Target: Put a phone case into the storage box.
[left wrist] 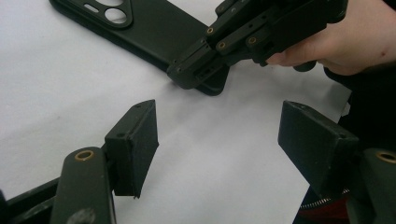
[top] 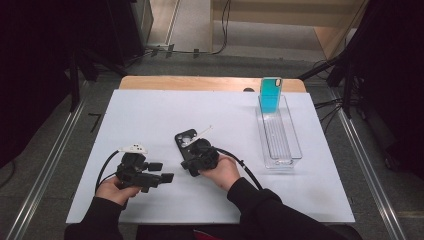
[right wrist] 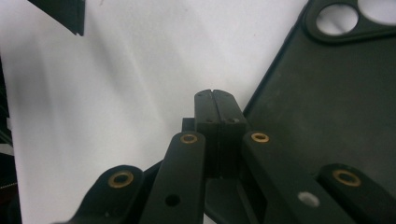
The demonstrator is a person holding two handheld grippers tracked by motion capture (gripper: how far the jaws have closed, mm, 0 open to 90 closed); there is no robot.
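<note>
White sheet (top: 150, 115) covers a wooden table (top: 210, 83); grey floor around, metal rails (top: 45, 165) along both sides, dark stands and cables at the back. Black phone case (top: 183, 138) lies flat mid-sheet, camera cutouts up. Right gripper (top: 192, 150) sits at the case's near edge, jaws pressed together with nothing between, tips just beside the case rim. Left gripper (top: 159, 171) rests lower left, jaws wide apart, empty. Clear tray (top: 295, 150) at right, teal phone case (top: 271, 95) standing in its far end.

Bright, even overhead light; close jaws blurred.
</note>
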